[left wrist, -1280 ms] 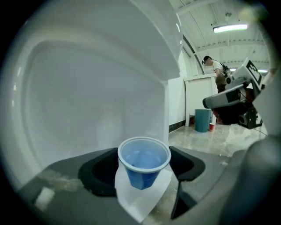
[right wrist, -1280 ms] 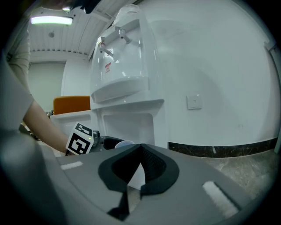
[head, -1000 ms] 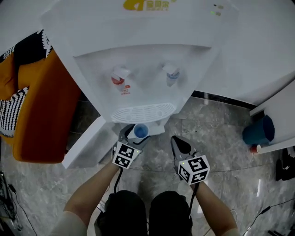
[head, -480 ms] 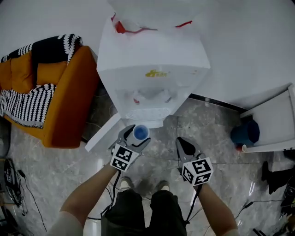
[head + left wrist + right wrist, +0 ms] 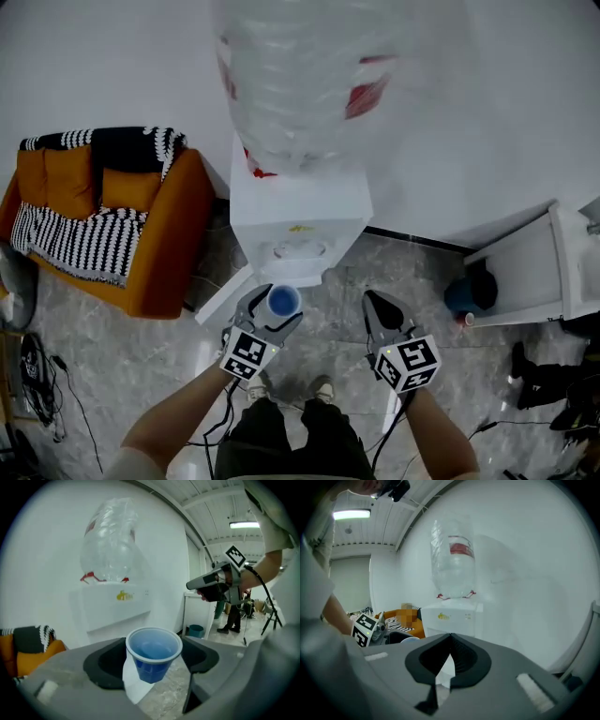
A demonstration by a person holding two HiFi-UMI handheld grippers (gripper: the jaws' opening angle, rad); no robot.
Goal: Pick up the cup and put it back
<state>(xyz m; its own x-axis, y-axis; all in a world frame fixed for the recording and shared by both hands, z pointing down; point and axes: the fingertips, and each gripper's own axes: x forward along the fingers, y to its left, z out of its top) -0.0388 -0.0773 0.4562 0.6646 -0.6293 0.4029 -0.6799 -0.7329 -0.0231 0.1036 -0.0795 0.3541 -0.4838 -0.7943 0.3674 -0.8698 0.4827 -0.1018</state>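
Small blue plastic cup [image 5: 153, 654] is pinched upright in the left gripper [image 5: 274, 312], held mid-air before the white water dispenser [image 5: 298, 211]. Right gripper [image 5: 449, 660] is pressed together, empty. Thin wall could be crushed by over-squeezing; cup could be dropped if tilted.

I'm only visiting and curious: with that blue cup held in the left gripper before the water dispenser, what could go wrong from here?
1. The blue plastic cup is held only by its sides in the left gripper; a slack hold could drop it onto the marble floor.
2. Tilting it on the way to the white water dispenser might spill contents, if any; I cannot tell.
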